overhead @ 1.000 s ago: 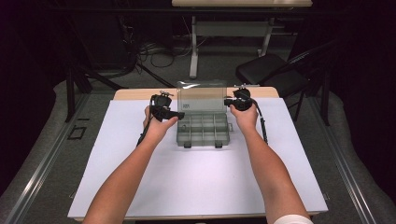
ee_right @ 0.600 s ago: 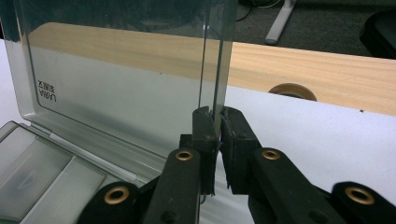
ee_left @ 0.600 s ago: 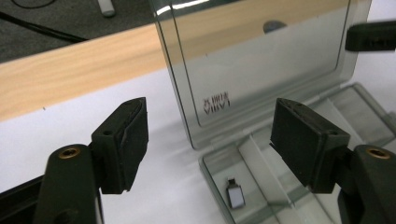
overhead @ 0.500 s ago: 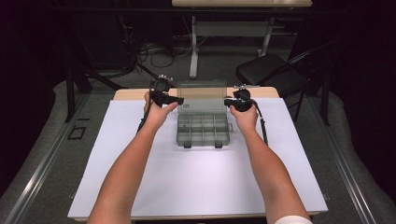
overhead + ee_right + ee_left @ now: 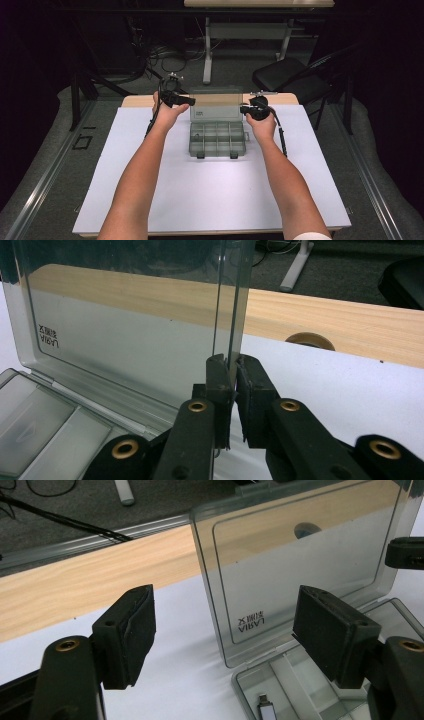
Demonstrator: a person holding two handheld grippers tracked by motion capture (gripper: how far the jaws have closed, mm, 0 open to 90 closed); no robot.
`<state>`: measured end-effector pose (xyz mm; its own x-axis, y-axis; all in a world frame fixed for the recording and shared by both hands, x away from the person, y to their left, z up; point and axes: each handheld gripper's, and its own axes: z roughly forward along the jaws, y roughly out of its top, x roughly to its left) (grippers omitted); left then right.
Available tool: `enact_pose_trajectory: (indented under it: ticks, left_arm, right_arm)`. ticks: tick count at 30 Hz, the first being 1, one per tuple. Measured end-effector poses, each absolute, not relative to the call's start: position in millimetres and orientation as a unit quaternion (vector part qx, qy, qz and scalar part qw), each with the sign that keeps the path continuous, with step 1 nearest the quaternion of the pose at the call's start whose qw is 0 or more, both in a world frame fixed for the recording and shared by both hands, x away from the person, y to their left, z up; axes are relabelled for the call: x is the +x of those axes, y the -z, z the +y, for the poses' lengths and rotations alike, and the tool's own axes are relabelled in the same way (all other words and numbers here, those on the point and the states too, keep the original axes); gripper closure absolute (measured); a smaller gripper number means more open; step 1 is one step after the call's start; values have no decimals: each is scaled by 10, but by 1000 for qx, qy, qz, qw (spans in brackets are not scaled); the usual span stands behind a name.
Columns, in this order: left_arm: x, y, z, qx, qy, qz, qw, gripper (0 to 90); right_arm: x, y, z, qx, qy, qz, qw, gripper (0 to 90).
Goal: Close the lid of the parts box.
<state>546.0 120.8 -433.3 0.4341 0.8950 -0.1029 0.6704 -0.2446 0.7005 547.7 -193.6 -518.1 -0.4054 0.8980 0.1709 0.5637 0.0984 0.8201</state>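
A clear grey compartment box (image 5: 217,139) sits on the white sheet (image 5: 210,190) covering the bench (image 5: 135,101), toward the far edge and between the two hands, its lid (image 5: 216,105) standing open and roughly upright at the back. The tray is split by dividers into several small compartments; in the left claw view one near compartment holds a small metal-tipped piece (image 5: 267,711), and the rest of what shows looks bare. The right claw (image 5: 232,370) is clamped on the side edge of the lid (image 5: 150,335), pads pressed to either face of the clear plastic. The left claw (image 5: 225,625) stands wide, its jaws having just been opening, nothing between its pads; the lid (image 5: 300,565) is a little beyond them and untouched. From the high view the left claw (image 5: 186,101) hangs just off the lid's left edge and the right claw (image 5: 246,110) at its right edge. The claw views add what the high view is too small to give: reversed lettering on the lid, its hinge line, and the wooden bench strip seen through the plastic.
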Motion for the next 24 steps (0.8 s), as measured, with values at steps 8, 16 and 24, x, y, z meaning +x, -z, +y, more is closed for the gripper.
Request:
enact_pose_trajectory:
  ticks: [8, 16, 24]
  left_arm:
    - [5521, 4301, 1219, 768, -169, 503, 358, 260]
    - [5584, 4338, 1191, 757, -175, 509, 371, 332]
    - [5635, 4389, 1203, 752, -174, 515, 372, 430]
  right_arm:
    - [5462, 5187, -1936, 507, -437, 716, 198, 850]
    - [5451, 5202, -1944, 506, -441, 714, 199, 850]
    - [5446, 5206, -1944, 506, -443, 712, 200, 851]
